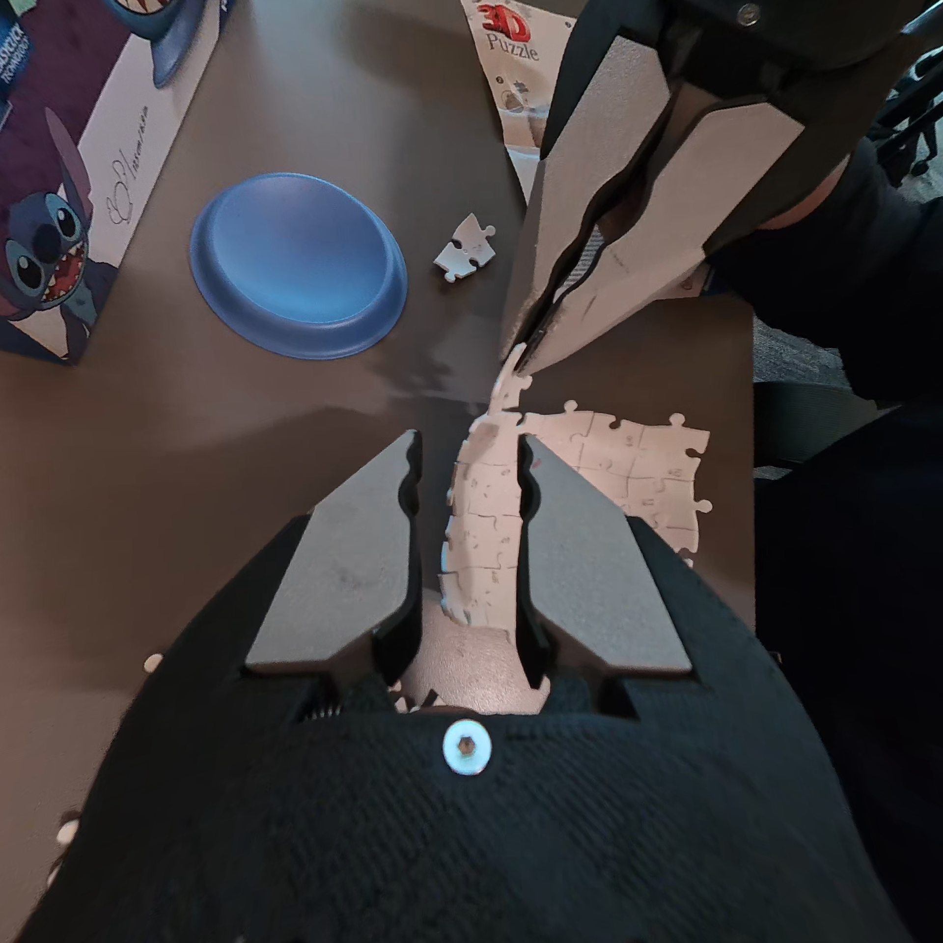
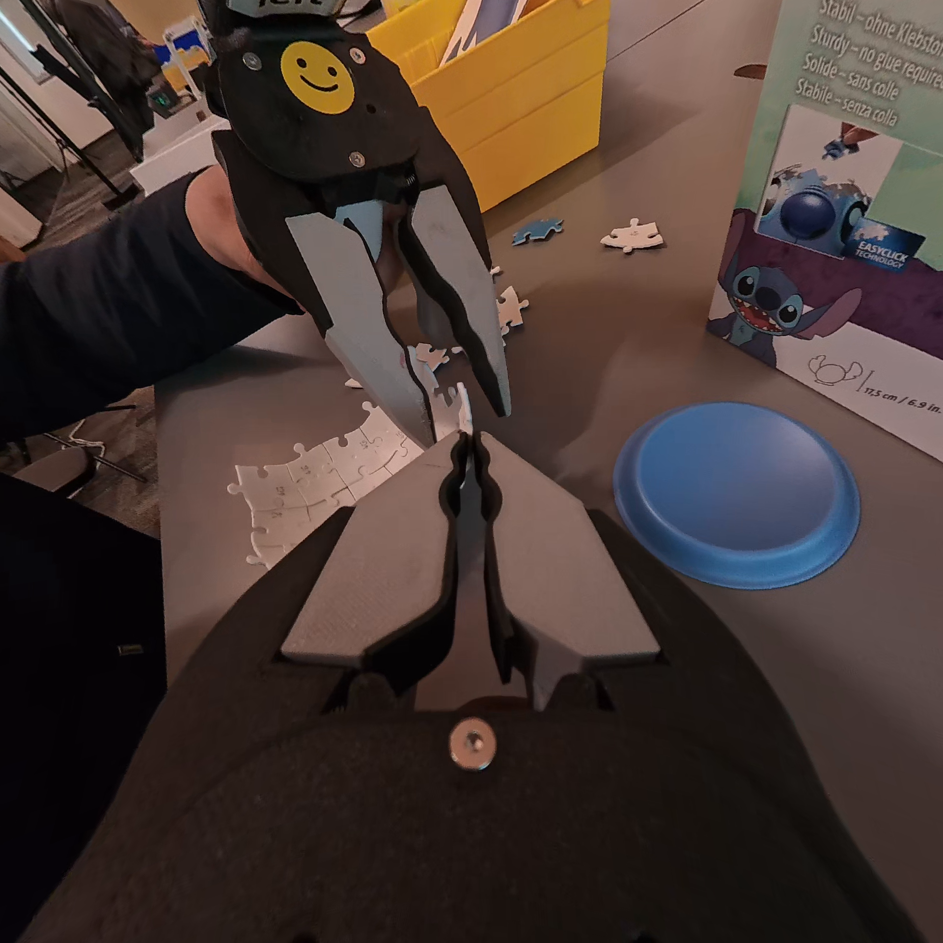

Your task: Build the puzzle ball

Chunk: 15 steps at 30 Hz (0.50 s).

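Right wrist view, clamped puzzle piece (image 2: pixel 465 408) mostly hidden

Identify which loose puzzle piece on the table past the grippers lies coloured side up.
The blue puzzle piece, lying near the yellow bin. The loose piece beside it and the other scattered pieces show only their white backs.

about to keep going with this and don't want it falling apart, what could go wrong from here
1. The right gripper pinches only the tip of the curved strip of joined pieces; it could slip out or a joint could pop.
2. The left gripper has its jaws open around the strip, so nothing else steadies it.
3. The strip joins the flat sheet of pieces at the table edge; a tug might drag it off.
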{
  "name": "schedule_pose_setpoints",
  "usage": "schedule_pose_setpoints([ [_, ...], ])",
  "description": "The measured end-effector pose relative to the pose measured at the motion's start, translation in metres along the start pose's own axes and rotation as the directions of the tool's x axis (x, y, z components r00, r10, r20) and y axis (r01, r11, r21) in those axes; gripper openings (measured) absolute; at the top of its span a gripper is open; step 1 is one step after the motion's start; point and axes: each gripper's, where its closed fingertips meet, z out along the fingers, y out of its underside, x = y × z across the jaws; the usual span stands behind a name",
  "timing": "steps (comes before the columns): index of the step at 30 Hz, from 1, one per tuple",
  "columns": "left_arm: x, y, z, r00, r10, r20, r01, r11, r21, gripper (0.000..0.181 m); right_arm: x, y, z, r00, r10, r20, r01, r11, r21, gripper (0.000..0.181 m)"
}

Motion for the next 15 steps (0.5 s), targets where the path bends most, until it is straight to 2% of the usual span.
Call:
schedule_pose_setpoints([
  [7,-0.0001,0.0042,0.0025,1.000,-0.007,-0.019,0.007,1.000,-0.008,0.020,0.0039,0.0017,0.0030,1.000,0.010,-0.018,-0.010,1.000,0.005,0.000],
  [15,0.0017,0.0071,0.0059,0.999,0.006,-0.045,-0.007,1.000,-0.029,0.017,0.0061,0.0053,0.0061,0.999,0.025,-0.021,-0.025,1.000,0.002,0.000],
])
